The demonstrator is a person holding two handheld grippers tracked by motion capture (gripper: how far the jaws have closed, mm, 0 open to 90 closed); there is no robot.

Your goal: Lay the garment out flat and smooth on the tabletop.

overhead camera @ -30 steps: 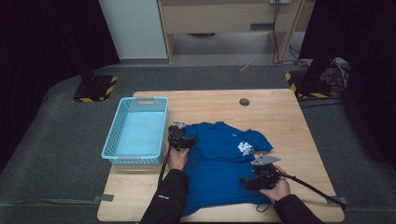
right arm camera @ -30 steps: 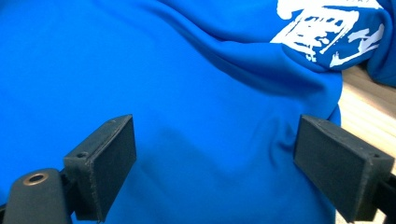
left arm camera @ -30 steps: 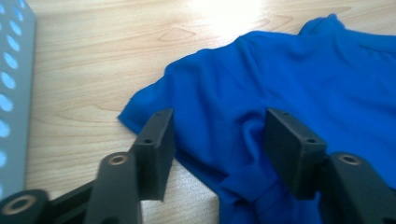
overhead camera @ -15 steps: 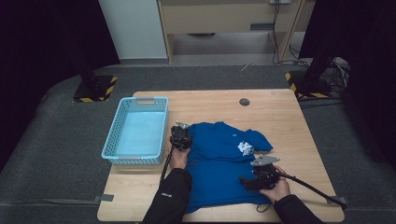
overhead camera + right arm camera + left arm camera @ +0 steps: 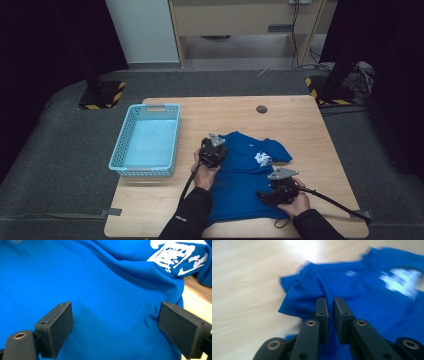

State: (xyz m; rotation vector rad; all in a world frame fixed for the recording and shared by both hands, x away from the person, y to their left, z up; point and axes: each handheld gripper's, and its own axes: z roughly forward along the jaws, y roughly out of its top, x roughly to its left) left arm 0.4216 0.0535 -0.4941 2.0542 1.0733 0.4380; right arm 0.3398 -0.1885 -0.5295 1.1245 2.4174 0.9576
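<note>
A blue T-shirt (image 5: 245, 182) with a white print (image 5: 262, 158) lies flat on the wooden table (image 5: 300, 125). My left gripper (image 5: 215, 149) is at the shirt's left shoulder. In the left gripper view its jaws (image 5: 330, 301) have just been closing and now pinch a fold of the sleeve (image 5: 297, 300), with only a thin gap between them. My right gripper (image 5: 264, 195) rests on the lower right part of the shirt, pointing left. In the right gripper view its pads (image 5: 57, 325) stand wide apart on the flat blue cloth (image 5: 100, 277), gripping nothing.
A light blue plastic basket (image 5: 120, 147) stands on the table's left side, close to my left hand. A small dark round hole (image 5: 261, 109) sits near the far edge. Bare wood (image 5: 155, 205) lies in front of the basket. Beyond the table are grey floor and cables.
My left gripper has moved to the right, from the shirt's left edge onto its shoulder. Its jaws have closed on the sleeve and drawn it inward. The right gripper has stayed put.
</note>
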